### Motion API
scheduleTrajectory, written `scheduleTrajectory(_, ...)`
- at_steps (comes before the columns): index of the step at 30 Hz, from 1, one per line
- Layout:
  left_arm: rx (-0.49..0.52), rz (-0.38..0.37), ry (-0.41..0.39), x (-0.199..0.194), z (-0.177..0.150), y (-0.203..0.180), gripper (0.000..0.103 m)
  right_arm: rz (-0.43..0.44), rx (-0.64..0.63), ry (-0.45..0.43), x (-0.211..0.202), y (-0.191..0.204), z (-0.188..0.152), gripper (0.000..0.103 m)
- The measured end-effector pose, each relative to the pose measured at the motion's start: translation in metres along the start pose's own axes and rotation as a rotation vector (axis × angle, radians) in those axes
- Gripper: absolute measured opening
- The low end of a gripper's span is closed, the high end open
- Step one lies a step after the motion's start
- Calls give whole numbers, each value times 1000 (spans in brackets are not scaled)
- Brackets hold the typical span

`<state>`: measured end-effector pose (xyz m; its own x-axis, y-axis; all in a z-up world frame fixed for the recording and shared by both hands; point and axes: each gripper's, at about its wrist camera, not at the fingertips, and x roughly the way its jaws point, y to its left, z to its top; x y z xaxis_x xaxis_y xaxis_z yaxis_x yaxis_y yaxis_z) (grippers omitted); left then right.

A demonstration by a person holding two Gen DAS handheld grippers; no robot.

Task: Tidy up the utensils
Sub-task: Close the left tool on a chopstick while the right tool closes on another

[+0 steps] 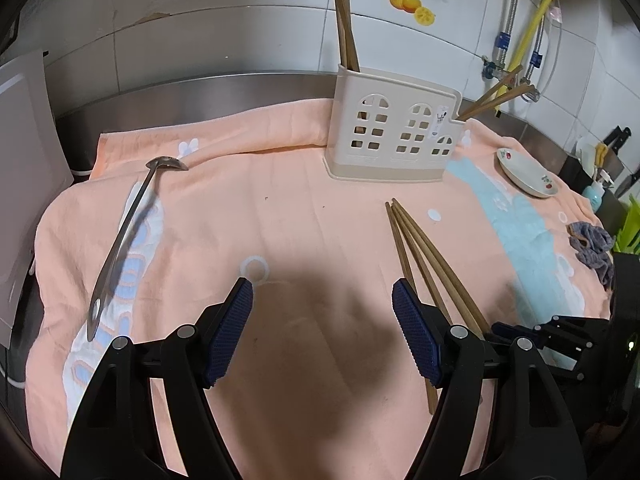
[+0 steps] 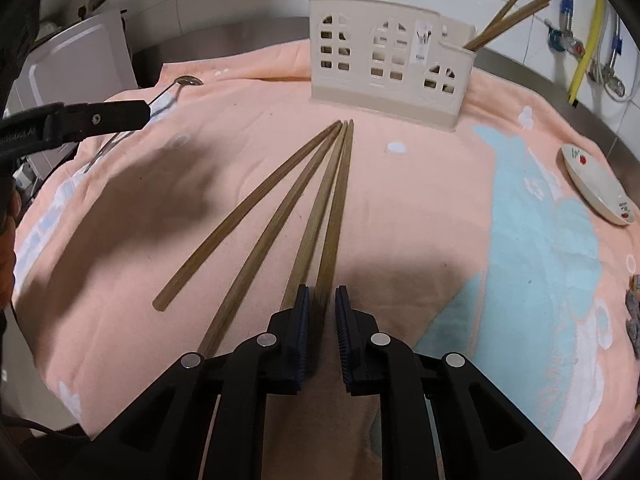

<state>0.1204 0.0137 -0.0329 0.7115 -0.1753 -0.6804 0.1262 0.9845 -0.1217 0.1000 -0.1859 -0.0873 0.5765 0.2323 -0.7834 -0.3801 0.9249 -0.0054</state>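
Chopstick holder [image 2: 390, 64], frame top: holding four chopsticks. Four chopsticks [image 2: 276, 216] and ladle [image 1: 132, 236] awaiting. Right gripper [image 2: 322, 300] clamping one chopstick; left gripper [image 1: 322, 296] hanging spread apart.

The towel [image 1: 304, 208] was soft matt cloth, peach with pale blue patches, lightly wrinkled. The holder [image 1: 394, 132] looked like smooth cream plastic with a dull sheen. The 4 chopsticks [image 2: 304, 208] were brown wood, matt, with fine grain. The ladle [image 1: 132, 236] was polished metal, shiny and reflective. The plate [image 1: 526, 174] was glossy white ceramic. Both tongs, left [image 1: 322, 332] and right [image 2: 322, 336], had matt black plastic arms and dark blue ribbed pads [image 1: 416, 336]. The surface [image 1: 208, 92] behind was brushed metal, and the wall [image 1: 248, 36] glossy tile.
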Motion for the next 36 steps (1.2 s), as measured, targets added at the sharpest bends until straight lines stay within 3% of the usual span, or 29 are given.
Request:
scheduleTrajectory(19, 57, -137, 94, 22, -28, -39, 70, 20, 73, -52, -8, -19, -6, 7)
scheduleTrajectory(30, 87, -203, 161, 41, -43, -61, 27, -2, 87, -110, -29, -34, -4, 7)
scheduleTrajectory(36, 82, -193, 181, 47, -48, -64, 18, -2, 78, -123, -33, -34, -4, 7)
